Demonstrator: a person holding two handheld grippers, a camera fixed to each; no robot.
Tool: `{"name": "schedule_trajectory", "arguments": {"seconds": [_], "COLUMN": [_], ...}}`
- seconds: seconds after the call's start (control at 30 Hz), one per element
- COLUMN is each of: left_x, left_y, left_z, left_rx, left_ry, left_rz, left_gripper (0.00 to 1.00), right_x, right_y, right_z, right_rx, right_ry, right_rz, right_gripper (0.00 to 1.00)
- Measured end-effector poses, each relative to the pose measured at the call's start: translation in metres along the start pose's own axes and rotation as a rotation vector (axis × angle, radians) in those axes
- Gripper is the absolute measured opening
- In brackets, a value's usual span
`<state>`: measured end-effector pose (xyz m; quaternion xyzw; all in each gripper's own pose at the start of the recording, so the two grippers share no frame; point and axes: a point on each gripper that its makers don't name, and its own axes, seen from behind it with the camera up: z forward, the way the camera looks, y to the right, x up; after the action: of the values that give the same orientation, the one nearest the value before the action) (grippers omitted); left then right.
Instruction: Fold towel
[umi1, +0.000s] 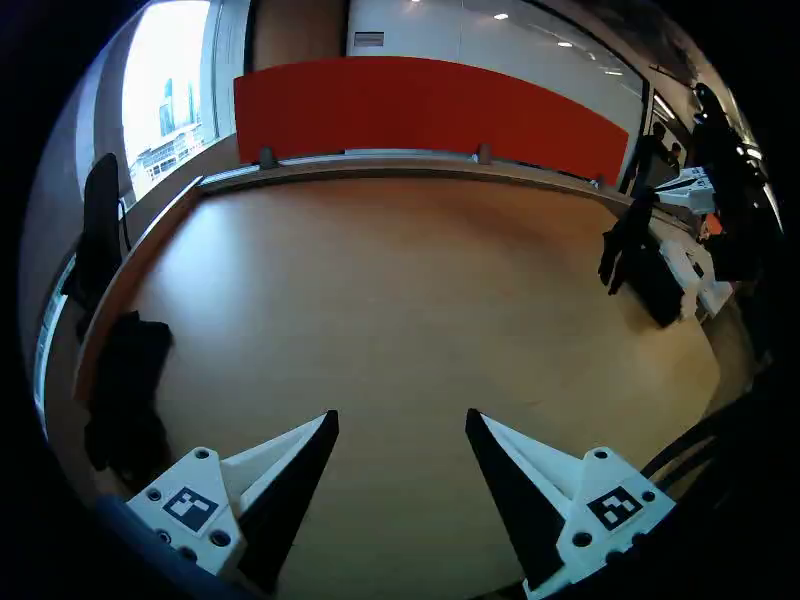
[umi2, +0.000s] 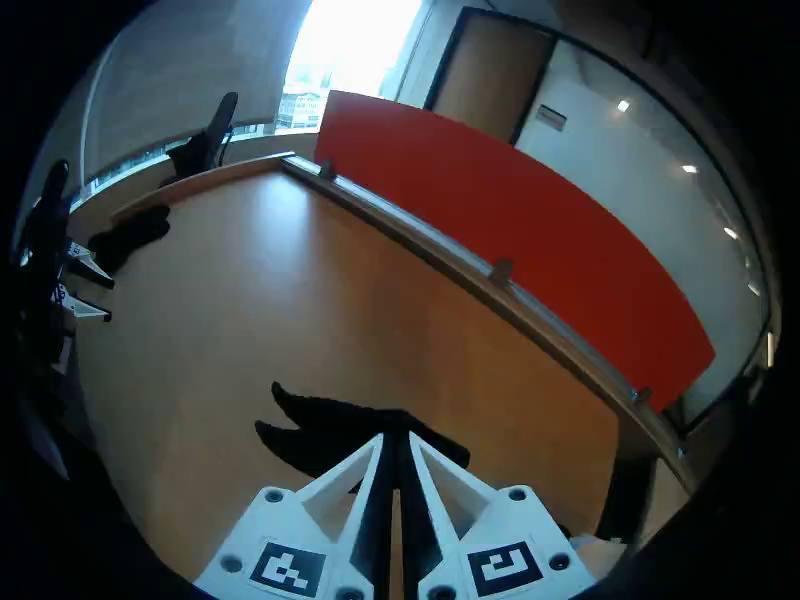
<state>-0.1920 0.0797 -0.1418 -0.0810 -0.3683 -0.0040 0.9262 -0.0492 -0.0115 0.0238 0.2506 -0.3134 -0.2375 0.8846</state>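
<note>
1. Left gripper view: the left gripper (umi1: 402, 415) hovers over the near part of the wooden tabletop (umi1: 400, 290). Its fingers are spread wide with nothing between them.
2. A red divider (umi1: 430, 110) stands along the tabletop's far edge, and a window (umi1: 165, 100) shows past the far-left corner.
3. A chair (umi1: 100, 225) stands beyond the left edge. A dark heap (umi1: 125, 390) sits at that edge, nearer the camera; I cannot tell what it is.
4. At the right edge the black towel (umi1: 625, 245) hangs in a narrow drape from the right gripper (umi1: 655, 255), whose white parts show just behind it.
5. Right gripper view: the right gripper's 2 fingers stand narrow, almost touching, pinched on the towel.
6. The towel fans out dark from the fingertips toward the left, with 2 pointed corners, over the near part of the tabletop.
7. The divider runs along the tabletop edge on the right of this view, well apart from the towel.
8. At the left rim the left gripper's 2 white fingers show apart. The dark heap and the chair lie beyond it, near the far corner.
</note>
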Motion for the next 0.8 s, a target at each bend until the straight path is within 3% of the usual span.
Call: {"name": "schedule_trajectory", "arguments": {"seconds": [0.8], "left_x": [0.003], "left_y": [0.007], "left_z": [0.004], "left_rx": [0.025], "left_ry": [-0.015], "left_rz": [-0.009], "left_gripper": [0.94], "right_x": [-0.022], "right_y": [0.127], "right_z": [0.002], "right_rx": [-0.091], "right_ry": [-0.066], "right_rz": [0.012], "right_gripper": [0.05]}}
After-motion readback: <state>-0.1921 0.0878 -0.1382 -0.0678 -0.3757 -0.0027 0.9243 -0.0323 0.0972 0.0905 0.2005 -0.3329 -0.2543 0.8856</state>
